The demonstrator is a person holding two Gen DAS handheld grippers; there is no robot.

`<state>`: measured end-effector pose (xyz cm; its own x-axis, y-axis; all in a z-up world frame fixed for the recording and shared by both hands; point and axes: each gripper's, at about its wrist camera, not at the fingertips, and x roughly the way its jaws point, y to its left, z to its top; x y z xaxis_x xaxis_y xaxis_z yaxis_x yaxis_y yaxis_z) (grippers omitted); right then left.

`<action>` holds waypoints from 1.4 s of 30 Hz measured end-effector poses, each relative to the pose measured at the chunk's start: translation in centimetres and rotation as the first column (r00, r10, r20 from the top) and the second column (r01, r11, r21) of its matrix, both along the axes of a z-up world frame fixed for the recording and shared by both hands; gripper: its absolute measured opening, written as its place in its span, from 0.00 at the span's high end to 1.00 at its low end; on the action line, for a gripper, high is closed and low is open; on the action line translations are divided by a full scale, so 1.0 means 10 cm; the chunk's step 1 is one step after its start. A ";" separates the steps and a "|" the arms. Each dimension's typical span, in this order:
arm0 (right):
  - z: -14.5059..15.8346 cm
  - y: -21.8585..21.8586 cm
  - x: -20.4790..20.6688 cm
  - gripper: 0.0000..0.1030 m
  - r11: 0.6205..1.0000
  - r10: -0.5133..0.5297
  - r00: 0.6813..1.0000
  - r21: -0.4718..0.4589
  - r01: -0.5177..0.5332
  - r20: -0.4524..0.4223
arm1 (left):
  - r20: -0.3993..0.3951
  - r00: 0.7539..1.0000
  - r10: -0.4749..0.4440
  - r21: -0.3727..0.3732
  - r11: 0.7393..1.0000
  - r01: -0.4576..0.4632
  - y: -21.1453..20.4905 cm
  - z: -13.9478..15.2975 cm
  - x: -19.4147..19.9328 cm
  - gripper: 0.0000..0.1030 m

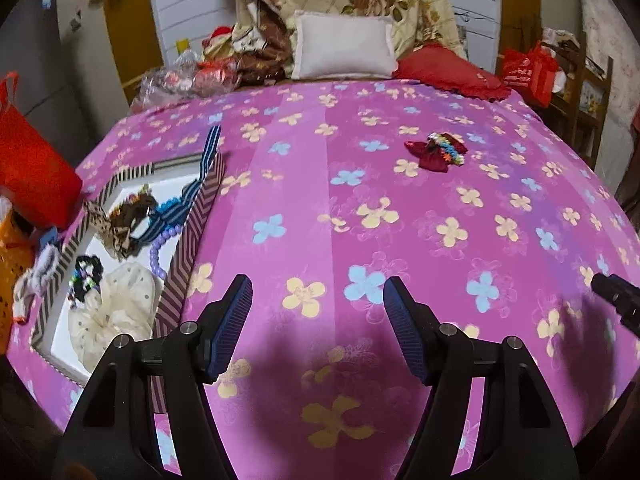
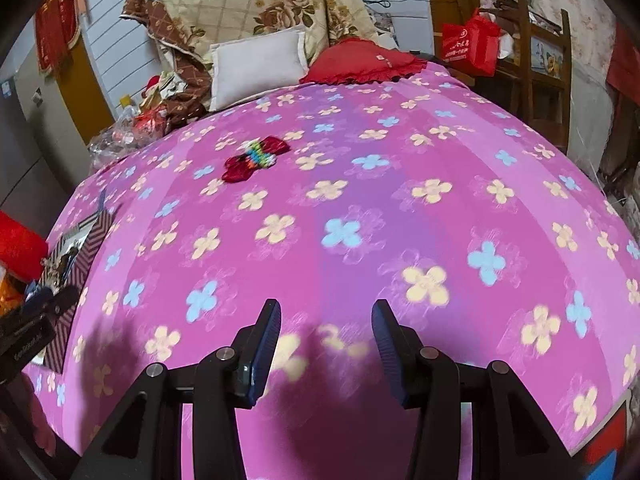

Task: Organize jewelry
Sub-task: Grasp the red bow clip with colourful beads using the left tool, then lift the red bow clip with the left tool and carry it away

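Observation:
A red bow hair clip [image 1: 434, 152] with a multicoloured beaded piece on it lies alone on the pink flowered bedspread [image 1: 340, 208]; it also shows in the right wrist view [image 2: 254, 158]. A chevron-striped box [image 1: 192, 240] at the left edge holds several items: a blue striped ribbon [image 1: 188, 196], a purple bead string [image 1: 160, 248], a brown bow, a cream scrunchie [image 1: 116, 312]. My left gripper [image 1: 318, 320] is open and empty, low over the bedspread beside the box. My right gripper [image 2: 326, 340] is open and empty, well short of the bow.
A white pillow [image 1: 344, 46], a red cushion [image 1: 448, 70] and a folded floral quilt sit at the bed's far end. A red bag [image 1: 32, 172] stands left of the box. A wooden chair [image 2: 540, 64] with a red bag stands at the right.

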<state>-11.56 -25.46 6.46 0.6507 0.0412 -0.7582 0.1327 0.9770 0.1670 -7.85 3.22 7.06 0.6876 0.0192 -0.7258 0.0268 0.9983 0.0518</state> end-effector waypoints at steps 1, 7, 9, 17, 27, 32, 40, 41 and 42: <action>0.02 -0.03 0.04 0.56 1.000 -0.002 1.000 0.001 0.002 0.003 | -0.015 1.000 0.011 -0.004 1.000 -0.011 0.03 0.00 0.03 0.34; -0.04 -0.16 0.52 0.56 0.998 0.011 1.000 0.062 -0.011 -0.001 | -0.067 0.998 0.004 0.028 1.000 -0.003 0.04 -0.02 0.33 0.34; -0.04 -0.16 0.78 0.56 0.998 0.025 1.000 0.062 -0.025 -0.002 | -0.098 0.995 -0.011 0.002 1.000 0.011 0.01 -0.03 0.53 0.34; -0.14 -0.32 1.52 0.56 0.996 0.036 0.999 0.078 -0.035 -0.006 | -0.244 0.963 -0.115 -0.133 0.988 0.085 -0.49 -0.08 1.67 0.34; -0.43 -0.82 1.69 0.56 0.969 -0.007 0.997 0.246 0.026 -0.075 | -0.285 0.924 -0.255 -0.158 0.963 0.217 -1.34 -0.44 2.49 0.40; -0.38 -0.82 1.63 0.56 0.978 -0.021 0.998 0.208 0.032 -0.053 | -0.294 0.924 -0.246 -0.152 0.966 0.208 -1.42 -0.53 2.54 0.93; -0.31 -0.79 1.58 0.56 0.986 -0.030 0.999 0.165 0.033 -0.022 | -0.229 0.931 -0.283 -0.149 0.956 0.253 -1.15 0.12 2.01 0.97; -0.30 -0.78 1.57 0.56 0.986 -0.030 0.999 0.165 0.032 -0.019 | -0.185 0.936 -0.301 -0.132 0.951 0.280 -1.13 0.32 1.88 0.97; -0.30 -0.77 1.56 0.56 0.985 -0.029 0.999 0.168 0.032 -0.017 | -0.148 0.938 -0.314 -0.107 0.948 0.300 -1.11 0.48 1.76 0.97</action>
